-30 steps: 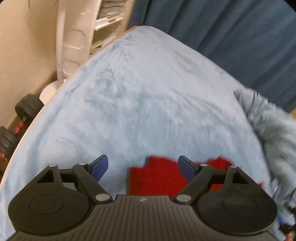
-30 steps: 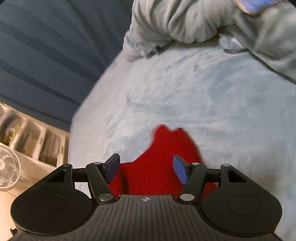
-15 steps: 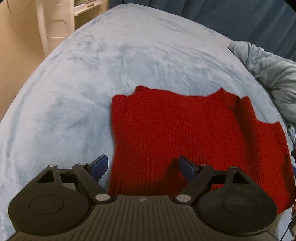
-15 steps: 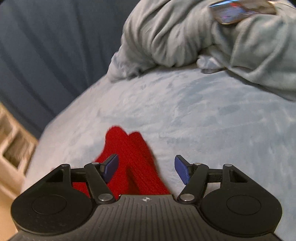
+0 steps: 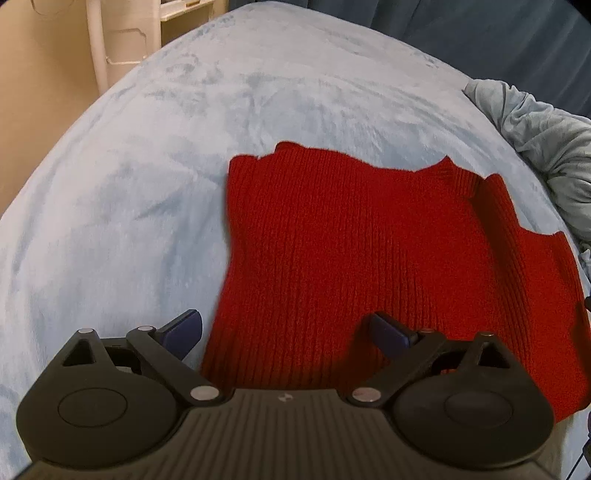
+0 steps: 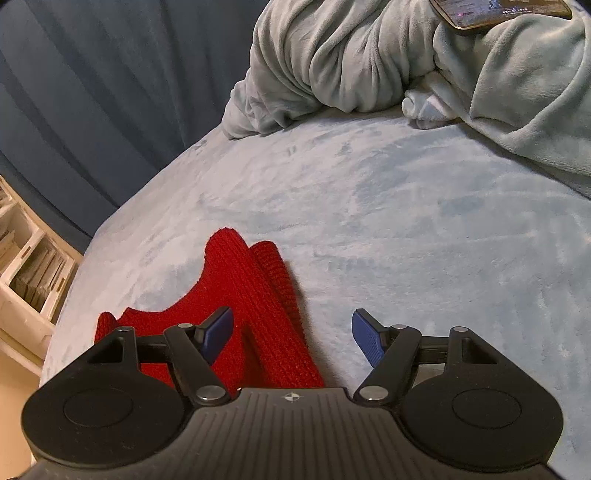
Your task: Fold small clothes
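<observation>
A small red knit sweater (image 5: 351, 251) lies flat on a light blue fleece blanket (image 5: 140, 184). My left gripper (image 5: 286, 330) is open and empty, hovering over the sweater's near left edge. In the right wrist view the sweater's sleeve and shoulder (image 6: 255, 295) lie on the blanket (image 6: 424, 229). My right gripper (image 6: 291, 338) is open and empty, its left fingertip over the sleeve, its right one over bare blanket.
A bunched grey-blue blanket (image 6: 369, 62) lies at the far side, with a phone (image 6: 502, 11) on top; it also shows in the left wrist view (image 5: 546, 147). Dark blue curtains (image 6: 92, 92) hang behind. A white shelf (image 6: 26, 266) stands beside the bed.
Both grippers have tilted and drawn back over the sweater; the left view now shows most of it instead of a sliver. Both stay open.
</observation>
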